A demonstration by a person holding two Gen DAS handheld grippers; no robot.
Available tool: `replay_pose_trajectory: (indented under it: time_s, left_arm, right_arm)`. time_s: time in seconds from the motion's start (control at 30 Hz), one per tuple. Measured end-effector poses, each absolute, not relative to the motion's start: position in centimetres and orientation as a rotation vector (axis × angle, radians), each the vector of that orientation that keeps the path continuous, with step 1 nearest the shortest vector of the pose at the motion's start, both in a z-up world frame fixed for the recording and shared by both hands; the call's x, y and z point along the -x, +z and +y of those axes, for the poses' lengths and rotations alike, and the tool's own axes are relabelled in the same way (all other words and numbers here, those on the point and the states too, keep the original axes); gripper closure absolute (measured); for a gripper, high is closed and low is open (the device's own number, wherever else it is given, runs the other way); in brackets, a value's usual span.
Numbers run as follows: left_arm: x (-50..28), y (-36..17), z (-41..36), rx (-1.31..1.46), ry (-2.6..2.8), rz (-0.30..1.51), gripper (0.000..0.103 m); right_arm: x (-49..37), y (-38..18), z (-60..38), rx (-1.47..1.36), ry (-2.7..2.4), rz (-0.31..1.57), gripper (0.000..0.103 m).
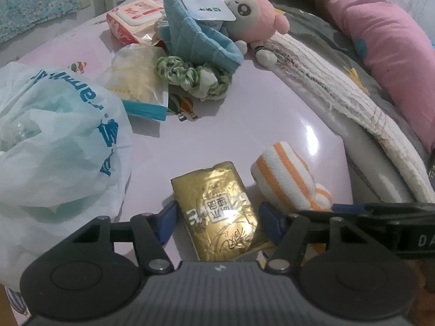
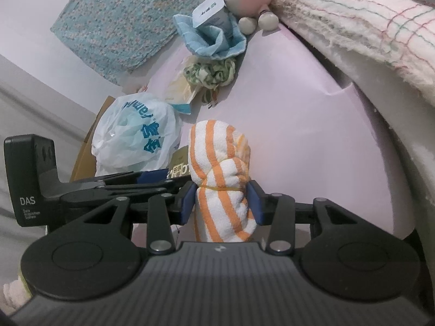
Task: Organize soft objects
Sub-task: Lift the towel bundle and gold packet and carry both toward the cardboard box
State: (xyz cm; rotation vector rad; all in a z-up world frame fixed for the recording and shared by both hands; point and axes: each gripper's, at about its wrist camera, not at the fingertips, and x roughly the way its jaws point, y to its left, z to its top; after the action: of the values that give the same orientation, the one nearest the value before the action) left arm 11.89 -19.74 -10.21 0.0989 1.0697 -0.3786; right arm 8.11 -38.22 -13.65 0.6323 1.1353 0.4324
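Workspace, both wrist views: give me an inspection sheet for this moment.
Surface: glossy pink tabletop with balloon prints.
Job's things: orange-striped rolled towel; blue cloth; green-white scrunchie; pink plush toy.
Clutter: gold foil packet; plastic bag; wipes pack; snack pouch.
Grippers: right tongs closed on the striped towel; left tongs straddle the gold packet, contact unclear.
Cables: nothing seen.
Surroundings: fringed blanket, pink pillow.
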Motion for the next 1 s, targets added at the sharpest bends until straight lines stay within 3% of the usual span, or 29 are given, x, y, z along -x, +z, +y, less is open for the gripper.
replay_pose_trajectory:
  time_s: [0.53, 1.0]
  left_arm:
    - [-10.1, -7.7, -18.6, -0.041, -0.426, 1.031, 0.039]
    - [-6.1, -0.6, -13.4, 0.039, -0.441, 0.858, 0.039]
  right_arm:
    - [-6.8, -14.7, -40.2, -0.941, 0.463, 1.051, 0.065]
    - [-7.0, -9.5, -36.7, -0.993, 0.606, 0.933, 0.065]
